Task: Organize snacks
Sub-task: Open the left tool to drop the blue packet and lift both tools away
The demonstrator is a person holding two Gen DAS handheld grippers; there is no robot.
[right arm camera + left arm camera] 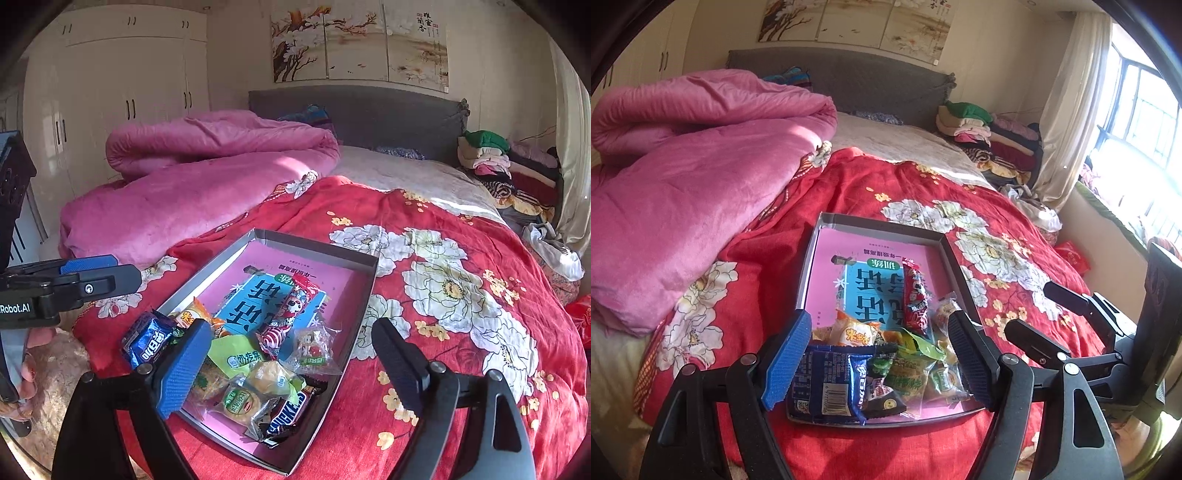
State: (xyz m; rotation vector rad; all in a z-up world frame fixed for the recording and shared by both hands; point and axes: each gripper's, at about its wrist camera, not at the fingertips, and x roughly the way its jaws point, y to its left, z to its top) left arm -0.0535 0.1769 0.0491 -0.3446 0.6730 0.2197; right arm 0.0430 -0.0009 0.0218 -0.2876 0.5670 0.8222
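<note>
A shallow grey box lies on the red flowered bedspread with a pink and blue book on its floor. At its near end is a heap of snacks: a blue biscuit packet, a long red packet, an orange packet, green packets and a Snickers bar. My left gripper hovers open above the near left of the box, holding nothing. My right gripper is open over the near right corner, its pads bare.
A bunched pink quilt fills the bed's left side. Folded clothes are stacked at the far right by the curtain and window. The grey headboard and a white wardrobe stand behind. A hand shows at the left.
</note>
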